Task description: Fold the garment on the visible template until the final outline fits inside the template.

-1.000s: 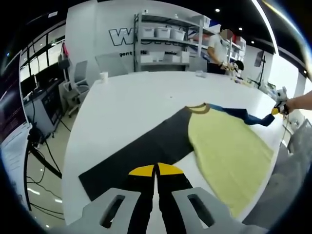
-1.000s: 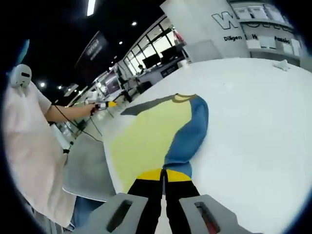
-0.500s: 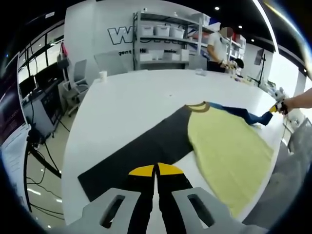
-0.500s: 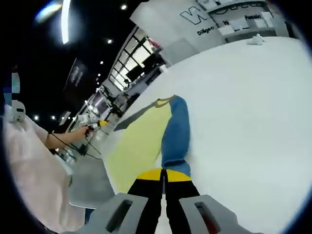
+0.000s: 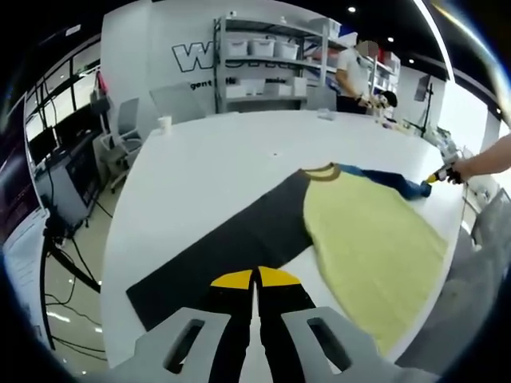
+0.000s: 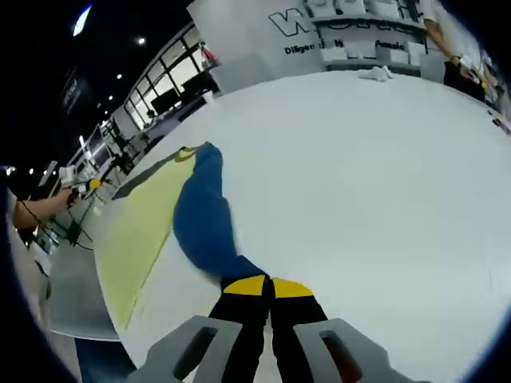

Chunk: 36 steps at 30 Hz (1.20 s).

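light: bright, ceiling strips overhead | table [image 5: 207, 167]: slight glare | edges: fisheye-bent | motion blur: slight, right gripper view

white table [image 5: 207, 159], shelving [image 5: 263, 68], office chair [image 5: 120, 132]

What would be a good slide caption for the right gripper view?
Right gripper pinching the blue sleeve of a yellow shirt on a white table.

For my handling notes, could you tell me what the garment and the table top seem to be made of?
The garment looks like soft matte knit fabric: its blue sleeve bunches and drapes where the right gripper pinches it. The table seems a hard, smooth white laminate or painted board with a faint sheen; the exact material is open.
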### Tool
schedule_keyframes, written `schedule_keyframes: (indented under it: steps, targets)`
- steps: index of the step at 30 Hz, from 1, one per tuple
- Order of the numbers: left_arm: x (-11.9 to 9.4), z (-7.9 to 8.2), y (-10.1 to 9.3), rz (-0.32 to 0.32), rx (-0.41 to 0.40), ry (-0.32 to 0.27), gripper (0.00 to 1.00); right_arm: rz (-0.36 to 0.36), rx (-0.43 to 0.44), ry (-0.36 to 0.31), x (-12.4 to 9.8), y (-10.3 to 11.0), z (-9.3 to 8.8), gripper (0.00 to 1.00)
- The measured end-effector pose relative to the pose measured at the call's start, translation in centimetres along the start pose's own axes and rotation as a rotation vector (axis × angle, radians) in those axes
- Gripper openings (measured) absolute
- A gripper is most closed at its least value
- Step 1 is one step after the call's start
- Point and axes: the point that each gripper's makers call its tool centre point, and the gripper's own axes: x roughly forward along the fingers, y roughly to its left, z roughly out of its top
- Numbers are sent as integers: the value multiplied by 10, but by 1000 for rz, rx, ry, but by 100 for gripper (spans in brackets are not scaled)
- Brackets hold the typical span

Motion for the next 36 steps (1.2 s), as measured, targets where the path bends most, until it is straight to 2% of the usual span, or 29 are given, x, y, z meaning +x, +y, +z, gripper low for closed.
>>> schedule_keyframes:
  steps: [2, 4, 5, 8, 11, 15, 17, 21, 25, 27, 29, 31, 35, 36]
  targets:
    - [0, 0, -1, -2, 2, 1, 0, -36, -22, 22, 2, -7, -1, 0]
    - [1, 0, -2, -3, 5, 2, 0, -82, -87, 25, 4, -17, 1, 0]
    - [1, 1, -2, -3, 6, 2, 0, -133, -136, 7, 3, -24, 7, 0]
    - [1, 1, -3, -5, 7, 1, 0, -188, -152, -16, 0, -33, 14, 0]
    - [2, 2, -4, -7, 6, -2, 0, -236, -201, 3, -5, -40, 11, 2]
    - [2, 3, -5, -11, 6, -8, 0, -206, -220, -28, -10, -27, 10, 0]
    - [3, 3, -5, -12, 5, -8, 0, -139, -258, -39, -7, -9, 5, 0]
    - [4, 0, -6, -14, 0, -4, 0, -75, -346, 13, 0, 15, -14, 0]
    - [5, 0, -8, -18, 3, -3, 0, -51, -412, 23, 6, 27, -19, 0]
    - [5, 0, -8, -19, 3, -4, 0, -60, -455, 62, 9, 25, -23, 2]
    - [5, 1, -7, -18, 4, -5, 0, -61, -465, 58, 13, 25, -22, 5]
    - [4, 2, -7, -17, 5, -5, 0, -79, -487, 83, 16, 19, -24, 7]
    - [3, 2, -6, -12, 5, -5, 0, -92, -520, 129, 18, 14, -32, 5]
    - [2, 2, -5, -10, 4, -6, 0, -91, -534, 101, 19, 15, -26, 4]
